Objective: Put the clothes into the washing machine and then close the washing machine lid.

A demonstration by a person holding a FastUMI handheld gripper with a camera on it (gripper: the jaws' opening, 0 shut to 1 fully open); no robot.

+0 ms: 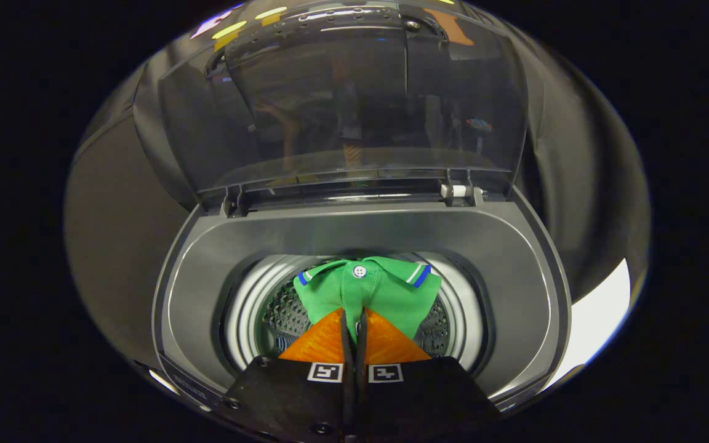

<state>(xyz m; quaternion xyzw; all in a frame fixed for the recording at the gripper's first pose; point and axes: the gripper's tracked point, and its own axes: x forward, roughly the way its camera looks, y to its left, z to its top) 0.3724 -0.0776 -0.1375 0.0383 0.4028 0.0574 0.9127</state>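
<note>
— Over the open mouth of the washing machine (360, 240), what is hanging?

— A green polo shirt (370, 289) with a white button at the collar and blue-and-white trim. It hangs above the perforated metal drum (280, 317), pinched in the gripper (354, 320), whose two fingers are pressed together on a fold of the cloth.

— Where does the shirt sit against the jaws?

— Its lower fold is caught right between them; the collar and body spread out just beyond the tips, over the drum's opening.

— How would it handle?

— Likely light, soft and floppy. It will drape and bunch rather than hold shape, so a pinch on a gathered fold, as here, seems the sound place to grip. Loose cloth could snag on the drum's rim.

— And the lid?

— The clear lid (342, 98) stands raised on its hinge behind the tub, not yet closed. Whether the shirt's far side touches the drum's wall is hard to judge through the curved lens.
</note>
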